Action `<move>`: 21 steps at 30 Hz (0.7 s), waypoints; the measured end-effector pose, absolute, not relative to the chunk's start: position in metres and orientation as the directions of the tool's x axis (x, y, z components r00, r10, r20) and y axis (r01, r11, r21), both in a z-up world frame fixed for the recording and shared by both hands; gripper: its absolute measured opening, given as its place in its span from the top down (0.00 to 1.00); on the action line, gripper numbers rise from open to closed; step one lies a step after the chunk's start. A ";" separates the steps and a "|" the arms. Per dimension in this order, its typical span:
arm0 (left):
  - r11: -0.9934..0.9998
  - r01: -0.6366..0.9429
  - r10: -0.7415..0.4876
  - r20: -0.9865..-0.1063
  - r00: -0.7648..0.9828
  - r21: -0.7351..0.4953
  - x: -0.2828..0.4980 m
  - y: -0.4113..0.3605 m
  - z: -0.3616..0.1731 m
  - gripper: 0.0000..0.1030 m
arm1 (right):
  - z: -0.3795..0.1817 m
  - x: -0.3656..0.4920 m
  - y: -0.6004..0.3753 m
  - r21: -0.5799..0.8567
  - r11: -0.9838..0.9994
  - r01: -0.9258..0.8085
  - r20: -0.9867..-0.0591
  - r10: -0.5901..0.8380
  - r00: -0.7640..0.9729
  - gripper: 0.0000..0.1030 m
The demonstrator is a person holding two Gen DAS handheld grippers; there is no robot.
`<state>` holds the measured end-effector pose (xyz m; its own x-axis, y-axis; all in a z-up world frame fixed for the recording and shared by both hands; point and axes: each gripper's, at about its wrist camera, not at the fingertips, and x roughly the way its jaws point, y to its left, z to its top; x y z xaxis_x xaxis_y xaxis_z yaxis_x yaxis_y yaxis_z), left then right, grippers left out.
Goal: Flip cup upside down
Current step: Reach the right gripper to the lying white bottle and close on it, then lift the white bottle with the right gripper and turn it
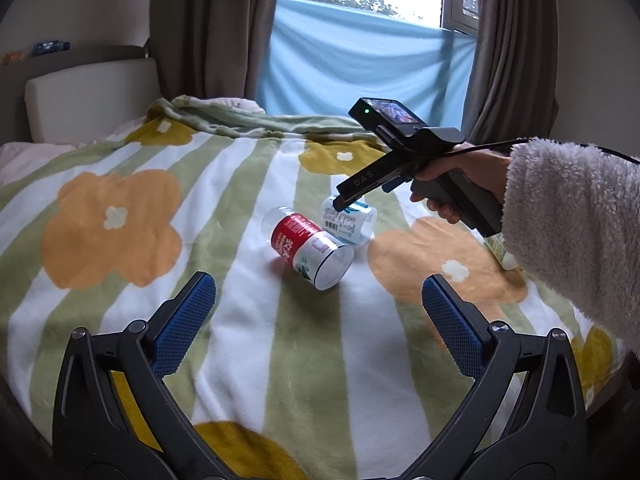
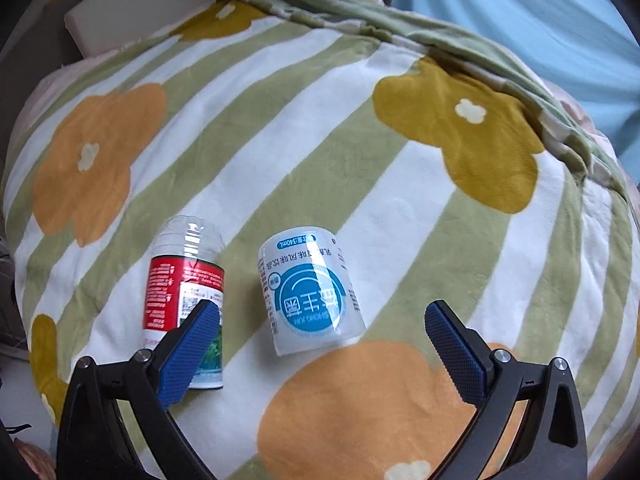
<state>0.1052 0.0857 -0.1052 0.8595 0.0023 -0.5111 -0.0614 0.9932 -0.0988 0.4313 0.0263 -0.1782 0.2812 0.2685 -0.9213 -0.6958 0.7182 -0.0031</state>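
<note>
Two clear plastic cups lie on their sides on a flowered blanket (image 1: 248, 184). The red-labelled cup (image 1: 308, 248) (image 2: 180, 280) points its wide end toward my left gripper (image 1: 318, 280), which hovers open just short of it. Behind it lies the blue-labelled cup (image 1: 352, 220) (image 2: 310, 292). My right gripper (image 2: 322, 308) stands open over the blue cup, a finger on each side with gaps; its left pad (image 2: 192, 344) covers part of the red cup. In the left wrist view the right gripper (image 1: 340, 202), held by a hand (image 1: 460, 172), tips down onto the blue cup.
A green-labelled container (image 1: 500, 248) peeks out under the fluffy white sleeve (image 1: 572, 232) at the right. The blanket covers a bed with a cream cushion (image 1: 88, 100) at the far left. Curtains (image 1: 208, 24) and a blue sheet (image 1: 360, 60) hang behind the bed.
</note>
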 end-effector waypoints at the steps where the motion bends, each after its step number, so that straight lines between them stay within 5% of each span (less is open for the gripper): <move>1: 0.993 -0.060 -0.002 -0.514 0.858 -0.104 0.106 0.087 -0.106 0.00 | -0.183 0.435 0.032 -0.013 0.709 -0.705 -0.930 0.251 0.270 0.01; 7: 0.992 -0.059 -0.007 -0.522 0.853 -0.109 0.107 0.092 -0.110 0.00 | -0.206 0.447 0.050 -0.022 0.680 -0.733 -0.962 0.186 0.200 0.08; 14: 0.992 -0.058 -0.010 -0.529 0.849 -0.112 0.106 0.094 -0.111 0.00 | -0.217 0.451 0.055 0.016 0.675 -0.737 -0.972 0.182 0.146 0.42; 21: 0.991 -0.054 -0.019 -0.526 0.850 -0.122 0.103 0.095 -0.110 0.00 | -0.205 0.451 0.049 0.024 0.687 -0.726 -0.967 0.200 0.157 0.43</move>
<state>0.1034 0.0950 -0.1096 0.8504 -0.0190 -0.5259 -0.0535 0.9910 -0.1224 0.4512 0.0493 -0.2052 0.1569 0.1996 -0.9672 -0.7262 0.6870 0.0240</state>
